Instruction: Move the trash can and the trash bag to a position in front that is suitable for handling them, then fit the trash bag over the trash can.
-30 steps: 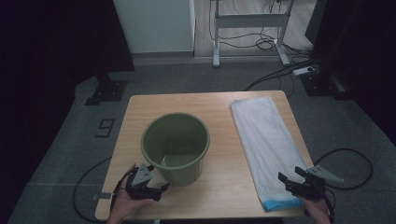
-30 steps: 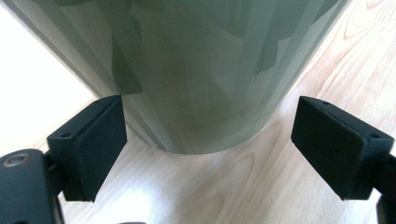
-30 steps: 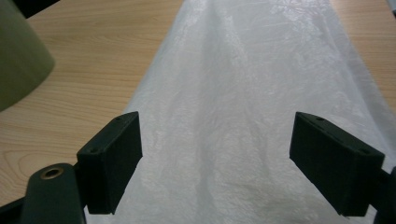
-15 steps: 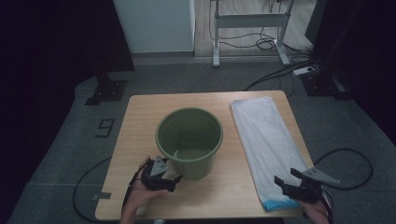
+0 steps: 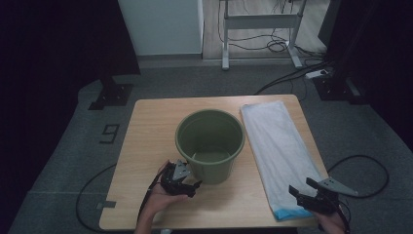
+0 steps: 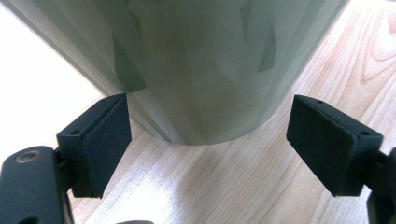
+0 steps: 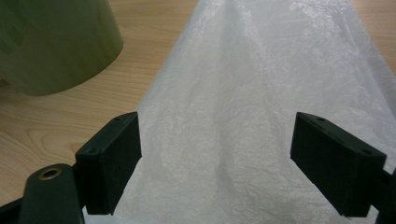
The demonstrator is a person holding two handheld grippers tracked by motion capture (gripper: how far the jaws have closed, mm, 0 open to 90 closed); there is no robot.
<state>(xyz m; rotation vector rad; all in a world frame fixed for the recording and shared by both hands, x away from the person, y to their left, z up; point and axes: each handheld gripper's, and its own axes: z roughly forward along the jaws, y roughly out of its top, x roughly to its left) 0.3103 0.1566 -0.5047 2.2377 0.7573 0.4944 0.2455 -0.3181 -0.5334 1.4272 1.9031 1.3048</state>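
Left of the green bucket [image 5: 210,145], low against its wall, we have the left gripper [image 6: 208,154] with both jaws spread wide, one on either side of the curved base and touching nothing we can see (the bucket's foot sits just ahead of them). Our landmark bucket stands upright near the middle of the wooden table [image 5: 146,136]. Right of the bucket lies the white plastic bag [image 5: 282,151], flat along the table's edge. Over its near end our right gripper [image 7: 215,163] hovers, jaws wide apart.
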